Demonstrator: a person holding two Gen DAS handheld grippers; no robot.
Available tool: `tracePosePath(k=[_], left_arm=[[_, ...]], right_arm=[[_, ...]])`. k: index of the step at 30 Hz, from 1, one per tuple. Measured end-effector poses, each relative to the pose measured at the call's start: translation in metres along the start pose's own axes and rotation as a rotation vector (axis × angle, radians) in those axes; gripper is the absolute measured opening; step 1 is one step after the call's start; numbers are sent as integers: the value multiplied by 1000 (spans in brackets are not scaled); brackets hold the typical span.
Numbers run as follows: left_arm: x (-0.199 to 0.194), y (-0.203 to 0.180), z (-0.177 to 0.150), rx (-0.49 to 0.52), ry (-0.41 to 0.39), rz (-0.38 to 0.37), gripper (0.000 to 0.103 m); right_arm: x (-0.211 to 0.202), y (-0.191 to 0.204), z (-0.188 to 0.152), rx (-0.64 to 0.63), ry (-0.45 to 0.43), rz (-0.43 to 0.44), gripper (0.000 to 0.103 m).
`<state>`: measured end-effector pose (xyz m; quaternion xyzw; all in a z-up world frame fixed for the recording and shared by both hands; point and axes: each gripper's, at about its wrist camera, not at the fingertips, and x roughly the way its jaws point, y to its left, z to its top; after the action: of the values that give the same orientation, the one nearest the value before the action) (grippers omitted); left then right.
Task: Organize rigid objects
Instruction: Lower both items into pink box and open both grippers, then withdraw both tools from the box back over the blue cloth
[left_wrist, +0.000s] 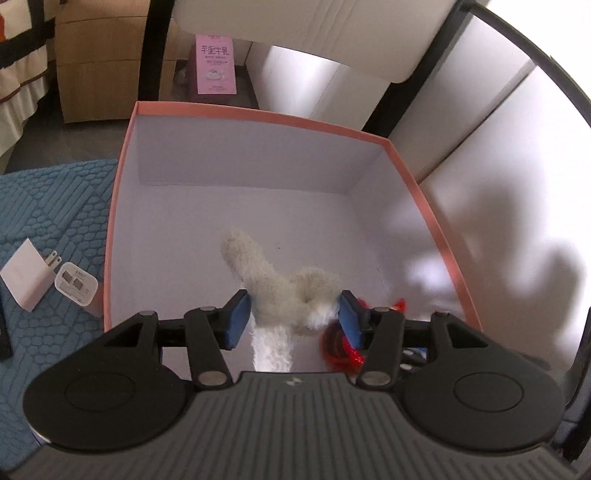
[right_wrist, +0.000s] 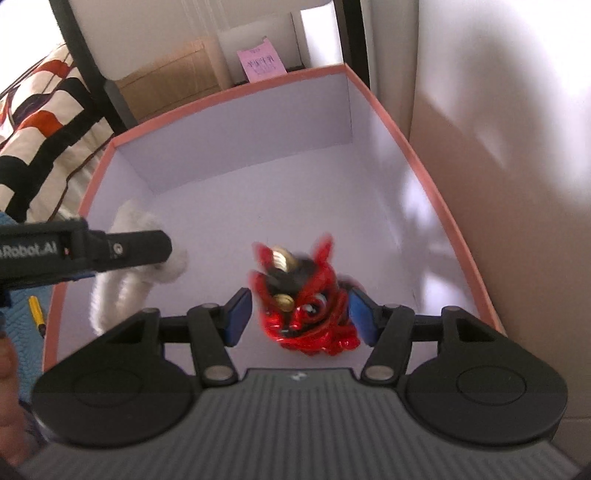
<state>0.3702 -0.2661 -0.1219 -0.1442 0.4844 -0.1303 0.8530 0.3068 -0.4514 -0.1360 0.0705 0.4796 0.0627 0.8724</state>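
Observation:
A pink-rimmed box (left_wrist: 413, 177) with a white inside fills both views. My left gripper (left_wrist: 293, 312) is down inside it, blue pads pressed on both sides of a white fluffy plush toy (left_wrist: 273, 284). One limb of the toy points away and another part hangs below the jaws. From the right wrist view the same plush toy (right_wrist: 144, 221) shows beside the left gripper's black finger (right_wrist: 140, 249). My right gripper (right_wrist: 299, 314) is shut on a red and black lion toy (right_wrist: 306, 306) with gold horns, low in the box (right_wrist: 236, 92). A bit of the red toy (left_wrist: 338, 349) peeks in beside my left jaws.
Left of the box lies a blue textured mat (left_wrist: 55, 206) with a white plug charger (left_wrist: 26, 278) and a small white adapter (left_wrist: 75, 288). A yellow pen-like item (right_wrist: 37, 310) lies there too. Behind stand a cardboard carton (left_wrist: 99, 66), a pink carton (left_wrist: 215, 64) and black chair legs; white panels rise on the right.

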Motion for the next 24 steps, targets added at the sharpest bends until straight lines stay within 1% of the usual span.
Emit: tracePosePath(k=[1,3,5,9,12,19,24], left_arm=[[-1,-1,0,2,-2,-2,67],[-6,-1,0,3,-17,-5,73],[-10,-2,1,7,-27,-1,77],[-27,-4,-1,10,-57,-2,78],[-46,-4,-2,10,-95,-1,83],[-102,-2,-8,22,-205,4,83],[-150,1,-15,33,-294,19,83]], right_arm=[[-1,0,0,-7,-2,-19,63],[-3,0,1,-13,-9,-14,62],[-6,0,1,-7,-10,-11,62],[-16,1,1,2,-29,-19,62],[-28,5,2,5,-54,-23,62],[-64,23,0,-2,-125,-4,62],[-94,44,-4,-26,-186,32,62]])
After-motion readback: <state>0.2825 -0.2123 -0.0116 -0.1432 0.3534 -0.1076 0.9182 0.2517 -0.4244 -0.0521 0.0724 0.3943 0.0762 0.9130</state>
